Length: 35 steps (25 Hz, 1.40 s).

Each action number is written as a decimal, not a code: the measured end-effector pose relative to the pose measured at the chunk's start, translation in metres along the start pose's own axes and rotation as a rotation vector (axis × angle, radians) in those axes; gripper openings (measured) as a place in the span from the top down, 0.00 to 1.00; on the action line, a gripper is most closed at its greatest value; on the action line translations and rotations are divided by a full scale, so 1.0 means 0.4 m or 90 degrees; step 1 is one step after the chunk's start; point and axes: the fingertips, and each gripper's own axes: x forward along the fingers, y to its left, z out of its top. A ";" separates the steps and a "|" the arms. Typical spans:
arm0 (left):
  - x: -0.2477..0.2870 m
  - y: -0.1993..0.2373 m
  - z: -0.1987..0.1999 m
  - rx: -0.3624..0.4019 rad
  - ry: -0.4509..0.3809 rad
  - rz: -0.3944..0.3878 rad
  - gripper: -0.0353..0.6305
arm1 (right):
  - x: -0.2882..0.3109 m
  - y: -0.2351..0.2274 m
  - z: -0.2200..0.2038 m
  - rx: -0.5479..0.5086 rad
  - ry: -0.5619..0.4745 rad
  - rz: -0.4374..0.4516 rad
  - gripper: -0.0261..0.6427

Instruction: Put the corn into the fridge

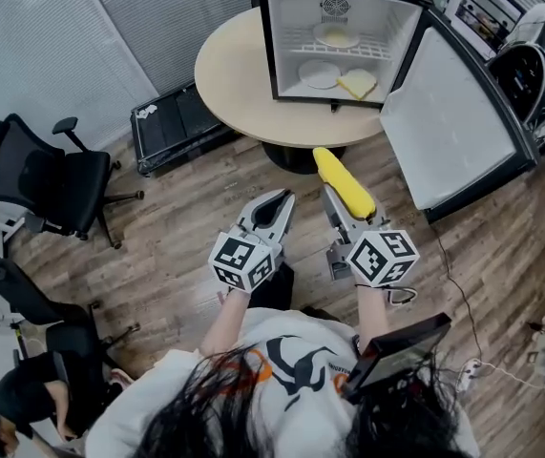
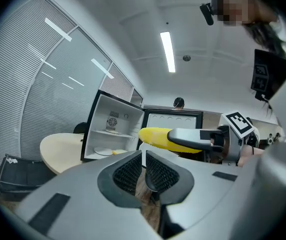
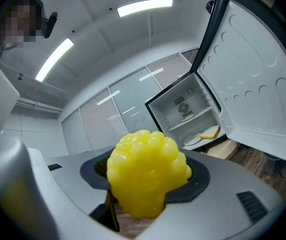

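Note:
A yellow corn cob (image 1: 345, 181) sticks forward out of my right gripper (image 1: 341, 204), which is shut on it; its knobbly tip (image 3: 148, 171) fills the right gripper view. The small white fridge (image 1: 282, 46) stands on a round beige table (image 1: 229, 74) ahead, its door (image 1: 458, 122) swung wide to the right. Inside, plates lie on the shelf (image 1: 337, 36) and on the floor of the fridge (image 1: 319, 73), beside a yellow slice (image 1: 357, 84). My left gripper (image 1: 270, 214) hangs left of the corn, jaws together and empty. The left gripper view shows the corn (image 2: 158, 136) and the fridge (image 2: 113, 129).
A black case (image 1: 172, 122) lies on the wooden floor left of the table. Black office chairs (image 1: 48, 179) stand at the left. A cable (image 1: 453, 284) runs over the floor at the right, below the fridge door.

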 end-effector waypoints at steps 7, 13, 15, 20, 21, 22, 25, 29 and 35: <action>0.111 0.131 0.046 0.017 0.010 -0.014 0.92 | 0.153 -0.051 0.031 0.013 0.001 -0.007 0.58; 0.165 0.253 0.067 0.022 0.022 -0.016 0.92 | 0.295 -0.069 0.042 0.019 0.011 -0.016 0.58; 0.184 0.292 0.078 0.018 0.021 -0.019 0.92 | 0.339 -0.074 0.048 0.017 0.014 -0.022 0.58; 0.230 0.376 0.103 0.018 0.018 -0.032 0.92 | 0.433 -0.091 0.072 0.013 0.009 -0.039 0.58; 0.238 0.389 0.106 0.018 0.019 -0.037 0.92 | 0.448 -0.094 0.076 0.012 0.007 -0.043 0.58; 0.247 0.401 0.108 0.018 0.020 -0.043 0.92 | 0.462 -0.097 0.080 0.011 0.005 -0.047 0.58; 0.273 0.425 0.113 0.029 0.029 -0.064 0.92 | 0.497 -0.109 0.090 0.010 -0.001 -0.064 0.58; 0.312 0.446 0.108 0.049 0.045 -0.090 0.92 | 0.525 -0.131 0.099 0.016 -0.013 -0.085 0.58; 0.351 0.449 0.083 0.038 0.064 -0.116 0.92 | 0.526 -0.170 0.095 0.020 -0.017 -0.118 0.58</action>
